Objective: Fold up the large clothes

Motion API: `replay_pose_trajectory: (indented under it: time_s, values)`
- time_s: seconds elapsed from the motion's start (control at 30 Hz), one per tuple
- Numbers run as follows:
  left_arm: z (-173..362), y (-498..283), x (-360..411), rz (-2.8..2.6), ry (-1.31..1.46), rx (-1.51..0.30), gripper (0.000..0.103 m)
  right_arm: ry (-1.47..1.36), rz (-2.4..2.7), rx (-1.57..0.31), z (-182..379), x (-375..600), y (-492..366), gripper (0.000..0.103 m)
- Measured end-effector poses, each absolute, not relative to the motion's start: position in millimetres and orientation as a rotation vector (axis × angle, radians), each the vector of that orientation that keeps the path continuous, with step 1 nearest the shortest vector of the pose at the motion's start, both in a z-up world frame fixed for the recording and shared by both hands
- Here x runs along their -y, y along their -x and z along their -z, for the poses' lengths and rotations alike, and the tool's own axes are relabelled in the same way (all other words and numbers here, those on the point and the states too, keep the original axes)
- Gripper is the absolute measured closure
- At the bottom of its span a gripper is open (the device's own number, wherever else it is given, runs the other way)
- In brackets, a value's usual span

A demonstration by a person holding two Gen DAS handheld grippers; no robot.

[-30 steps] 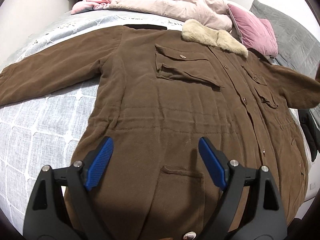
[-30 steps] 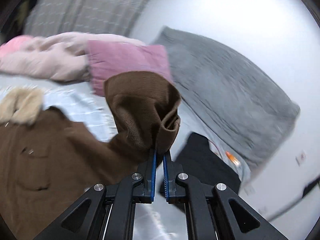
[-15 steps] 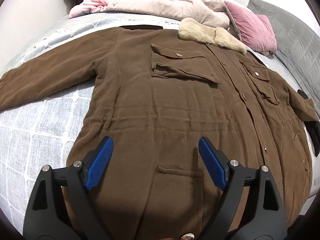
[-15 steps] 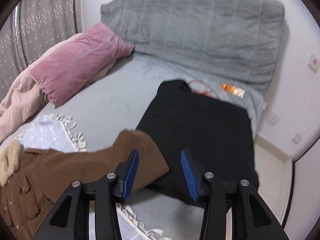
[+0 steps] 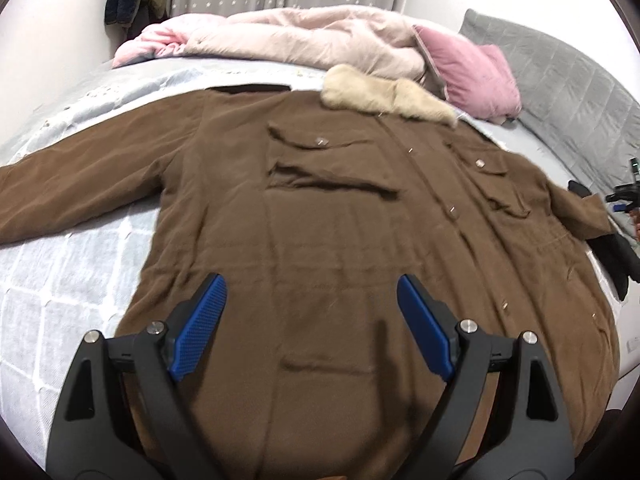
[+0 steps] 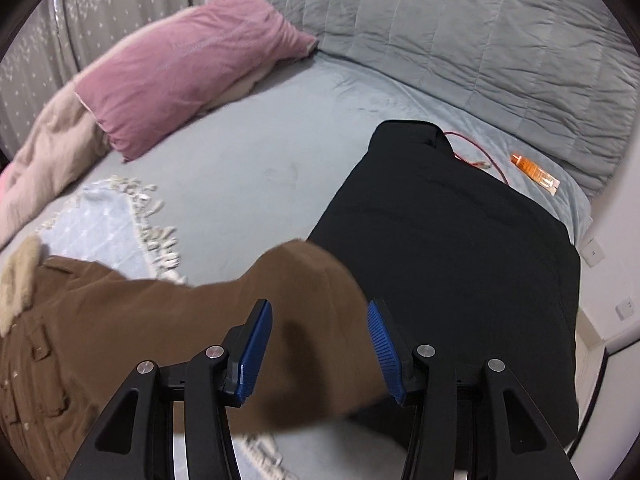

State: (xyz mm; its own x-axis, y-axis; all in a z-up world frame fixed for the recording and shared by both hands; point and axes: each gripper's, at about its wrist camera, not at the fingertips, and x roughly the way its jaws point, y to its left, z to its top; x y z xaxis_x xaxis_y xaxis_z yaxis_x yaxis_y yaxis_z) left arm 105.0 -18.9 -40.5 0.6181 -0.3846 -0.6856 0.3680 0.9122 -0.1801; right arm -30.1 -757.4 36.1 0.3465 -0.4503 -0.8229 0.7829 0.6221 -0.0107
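A large brown coat point(image 5: 328, 232) with a beige fur collar point(image 5: 384, 94) lies spread front-up on the bed, its left sleeve point(image 5: 72, 184) stretched out flat. My left gripper point(image 5: 310, 320) is open and empty, hovering above the coat's lower front. In the right wrist view the coat's right sleeve point(image 6: 296, 312) lies flat, its cuff partly over a black garment point(image 6: 452, 264). My right gripper point(image 6: 320, 344) is open just above that cuff, holding nothing. It also shows small at the left wrist view's right edge point(image 5: 624, 200).
A pink pillow point(image 6: 188, 64), a pale pink duvet point(image 5: 304, 40) and a grey quilted headboard cushion point(image 6: 480, 32) sit at the bed's far side. An orange tube point(image 6: 534, 170) and a red cable point(image 6: 480, 158) lie near the black garment. A fringed white blanket point(image 6: 112, 220) lies under the coat.
My right gripper was shut on the raised sleeve cuff; it has opened, and the sleeve now lies flat on the bed. My left gripper has pulled back slightly, staying open.
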Motion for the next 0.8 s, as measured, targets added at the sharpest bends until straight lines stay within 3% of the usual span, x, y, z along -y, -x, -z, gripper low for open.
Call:
replay_pose_trajectory:
  time_s: [0.2,0.23,0.27,0.4,0.53,0.73,0.77,0.8]
  values:
    - [43.8,-101.0,34.3,0.45,-0.03,-0.761,0.016,-0.568,0.803,-0.913,1.7,787.9,14.3,0.053]
    - [43.8,-100.1,35.5,0.449,-0.036,-0.76,0.016,-0.543,0.78,-0.907,1.3,782.6,9.9,0.057]
    - [43.7,-99.9,37.3,0.447,-0.046,-0.759,0.016,-0.496,0.712,-0.922,0.2,772.0,2.0,0.096]
    - [44.8,-100.0,39.2,0.441,-0.058,-0.76,0.016,-0.282,0.719,-0.874,-34.1,734.0,-0.4,0.098]
    - [44.5,-100.2,43.1,0.433,-0.072,-0.763,0.016,-0.178,0.966,-0.656,-95.2,739.5,22.5,0.098]
    - [30.6,-91.2,59.1,0.476,-0.071,-0.839,0.016,-0.353,1.03,-0.74,-91.1,785.4,48.6,0.087]
    - [25.8,-86.6,63.4,0.491,-0.076,-0.843,0.016,-0.401,0.983,-0.715,-88.6,786.1,62.6,0.076]
    - [21.0,-81.3,67.8,0.504,-0.08,-0.844,0.016,-0.427,0.962,-0.707,-86.4,787.0,70.9,0.057]
